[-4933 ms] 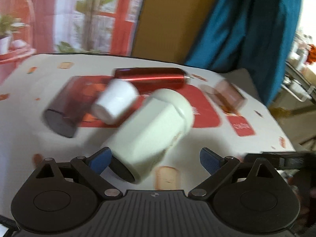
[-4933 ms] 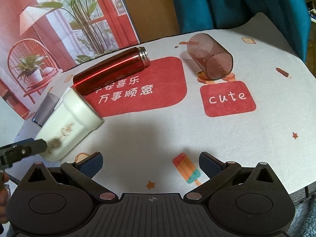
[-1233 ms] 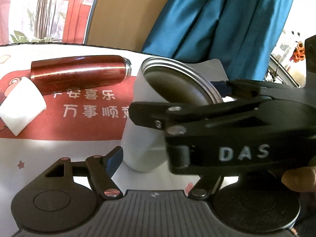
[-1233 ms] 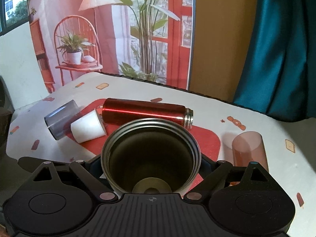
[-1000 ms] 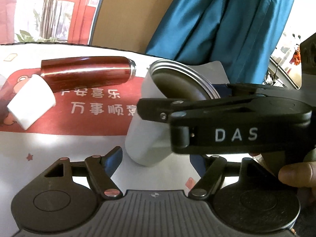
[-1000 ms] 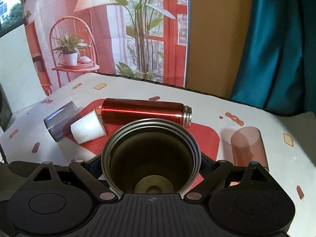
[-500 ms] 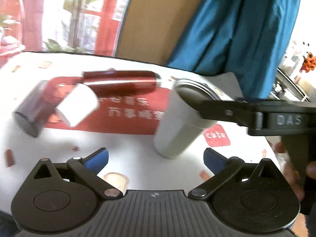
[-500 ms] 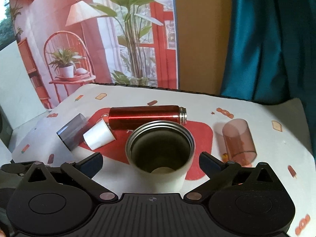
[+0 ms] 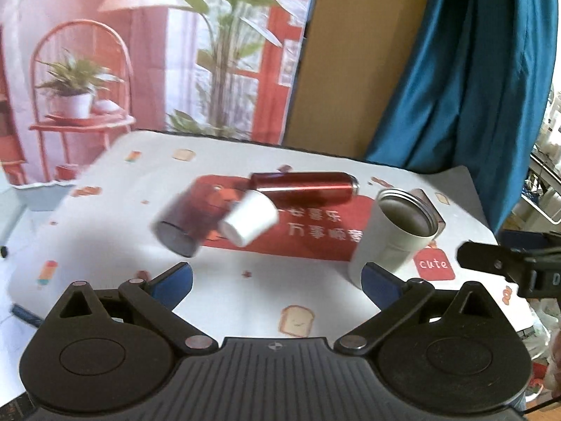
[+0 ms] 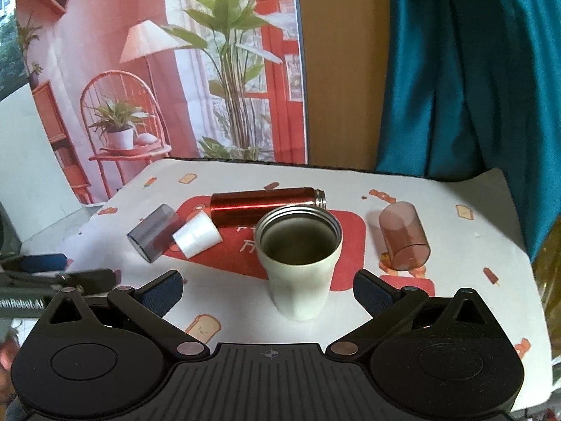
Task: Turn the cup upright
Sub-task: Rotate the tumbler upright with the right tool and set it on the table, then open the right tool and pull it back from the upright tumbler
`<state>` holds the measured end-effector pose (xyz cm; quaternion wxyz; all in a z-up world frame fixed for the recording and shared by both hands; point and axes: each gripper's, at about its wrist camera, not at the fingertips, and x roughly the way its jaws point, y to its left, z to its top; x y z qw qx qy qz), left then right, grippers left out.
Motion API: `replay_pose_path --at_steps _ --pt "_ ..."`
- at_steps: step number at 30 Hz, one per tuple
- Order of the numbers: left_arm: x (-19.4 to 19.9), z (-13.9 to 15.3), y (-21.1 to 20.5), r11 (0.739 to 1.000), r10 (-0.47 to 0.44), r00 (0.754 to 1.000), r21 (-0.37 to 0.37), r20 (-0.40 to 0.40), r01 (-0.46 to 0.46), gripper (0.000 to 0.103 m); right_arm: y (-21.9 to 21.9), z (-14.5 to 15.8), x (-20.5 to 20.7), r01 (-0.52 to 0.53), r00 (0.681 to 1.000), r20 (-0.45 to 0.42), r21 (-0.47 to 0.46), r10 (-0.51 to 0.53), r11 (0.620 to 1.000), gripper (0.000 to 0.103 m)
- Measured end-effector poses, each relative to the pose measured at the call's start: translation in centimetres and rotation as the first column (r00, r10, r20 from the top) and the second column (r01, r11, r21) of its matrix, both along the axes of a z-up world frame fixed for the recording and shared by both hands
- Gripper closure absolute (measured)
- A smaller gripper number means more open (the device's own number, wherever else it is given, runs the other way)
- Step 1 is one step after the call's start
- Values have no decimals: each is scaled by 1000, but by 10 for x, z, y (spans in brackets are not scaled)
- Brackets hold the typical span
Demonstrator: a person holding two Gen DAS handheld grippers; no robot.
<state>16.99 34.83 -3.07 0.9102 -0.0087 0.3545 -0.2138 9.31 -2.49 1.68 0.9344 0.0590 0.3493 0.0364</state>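
The pale steel-lined cup [image 10: 298, 263] stands upright on the patterned tablecloth, mouth up; it also shows at the right of the left wrist view [image 9: 396, 235]. My right gripper [image 10: 268, 289] is open and empty, pulled back just short of the cup. My left gripper [image 9: 277, 277] is open and empty, further back and left of the cup. The right gripper's body [image 9: 508, 270] shows at the right edge of the left wrist view.
A red metal flask [image 10: 266, 205] lies on its side behind the cup. A small white cup [image 10: 196, 238] and a dark tinted cup [image 10: 154, 233] lie on their sides at the left. A pink tinted cup [image 10: 403, 240] lies at the right. The table edge [image 10: 526, 245] is at the right.
Both grippers have let go of the cup and pulled back from it. The cup now stands free and upright on the table.
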Motion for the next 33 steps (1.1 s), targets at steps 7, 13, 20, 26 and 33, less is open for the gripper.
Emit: replay_pose_path --at_steps 7,13,20,26,33 --pt "-25 19 23 997 59 998 41 37 -61 0 5 8 -34 0 1000 4 43 0 999 0" --pt "-45 26 27 994 90 992 54 85 -95 0 12 6 -53 5 1000 28 41 -6 999 0" --pt "-60 22 22 991 104 990 68 90 -111 0 12 -8 -66 22 999 30 43 -23 999 0" --pt "-75 18 25 982 140 981 110 136 -155 0 11 -18 -78 54 998 37 49 -56 997 0" --pt "-85 19 24 984 123 979 105 162 -141 0 13 -23 -87 110 990 90 -27 -107 994 0"
